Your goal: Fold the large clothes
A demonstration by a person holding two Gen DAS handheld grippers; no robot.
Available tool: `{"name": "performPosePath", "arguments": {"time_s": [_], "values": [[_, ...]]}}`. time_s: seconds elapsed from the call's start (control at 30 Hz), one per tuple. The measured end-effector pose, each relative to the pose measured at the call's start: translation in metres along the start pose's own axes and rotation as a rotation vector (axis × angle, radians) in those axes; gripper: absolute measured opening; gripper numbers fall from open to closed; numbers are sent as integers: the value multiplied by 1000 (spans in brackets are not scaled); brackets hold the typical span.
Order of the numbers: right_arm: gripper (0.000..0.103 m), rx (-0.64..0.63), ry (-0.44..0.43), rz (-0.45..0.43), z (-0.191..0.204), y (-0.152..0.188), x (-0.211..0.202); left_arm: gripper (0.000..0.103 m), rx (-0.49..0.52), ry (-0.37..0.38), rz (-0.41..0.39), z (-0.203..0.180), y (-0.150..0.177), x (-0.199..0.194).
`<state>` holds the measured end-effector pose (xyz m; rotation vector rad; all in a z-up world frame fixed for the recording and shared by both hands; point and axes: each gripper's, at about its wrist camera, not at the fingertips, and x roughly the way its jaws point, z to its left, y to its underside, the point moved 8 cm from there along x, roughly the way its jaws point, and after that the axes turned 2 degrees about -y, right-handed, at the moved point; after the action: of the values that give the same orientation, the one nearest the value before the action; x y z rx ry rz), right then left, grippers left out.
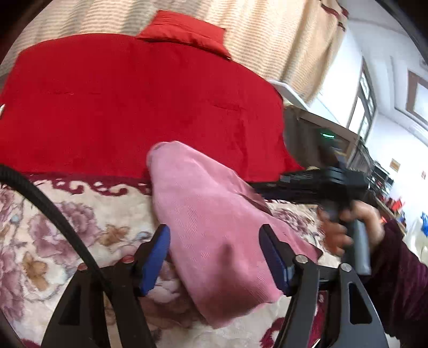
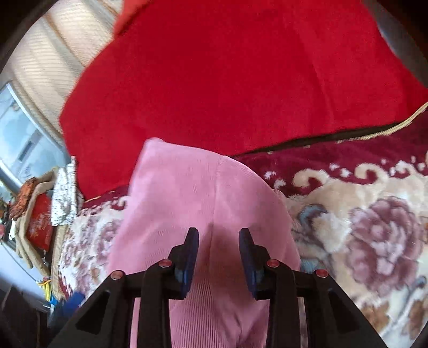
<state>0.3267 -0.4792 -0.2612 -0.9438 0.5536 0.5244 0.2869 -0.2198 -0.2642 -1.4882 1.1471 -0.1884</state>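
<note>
A pink ribbed garment [image 1: 211, 222] lies folded in a long narrow shape on a floral blanket [image 1: 67, 230]. My left gripper [image 1: 215, 241] is open, its blue fingers on either side of the garment's near end, not closed on it. The right gripper shows in the left wrist view [image 1: 329, 184] at the garment's right side, held by a hand [image 1: 345, 230]. In the right wrist view the pink garment [image 2: 192, 192] fills the centre. My right gripper [image 2: 219, 241] is open just above it, with the cloth between and below the fingers.
A large red quilt [image 1: 139, 101] with a red pillow [image 1: 184, 32] covers the far part of the bed and borders the garment's far end. Beige curtains [image 1: 240, 24] hang behind. A pile of cushions and cloths [image 2: 40, 211] stands at the bed's left side.
</note>
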Motion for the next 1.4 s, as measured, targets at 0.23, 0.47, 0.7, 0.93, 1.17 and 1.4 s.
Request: {"name": "performPosePath", "arguments": {"time_s": [0.23,0.47,0.7,0.93,1.17,1.4], "values": [[35,-77,-2,-2,16,55,-29,71,-24,-105,177,16,32,37],[53,-38,50,87,-7,69,-8,71,-3,-108,172,16,27,31],[53,-152,7,-9,53,6,-3,71,17,-124,165,12,26,29],[53,-74,51,127,40,-8,89,71,66,-136,139,9,24,24],[54,-26,-9,46,36,4,22,72,55,-133,146,10,24,22],[54,-71,-15,-25,37,68,-35,72,32,-169,124,13,23,14]]}}
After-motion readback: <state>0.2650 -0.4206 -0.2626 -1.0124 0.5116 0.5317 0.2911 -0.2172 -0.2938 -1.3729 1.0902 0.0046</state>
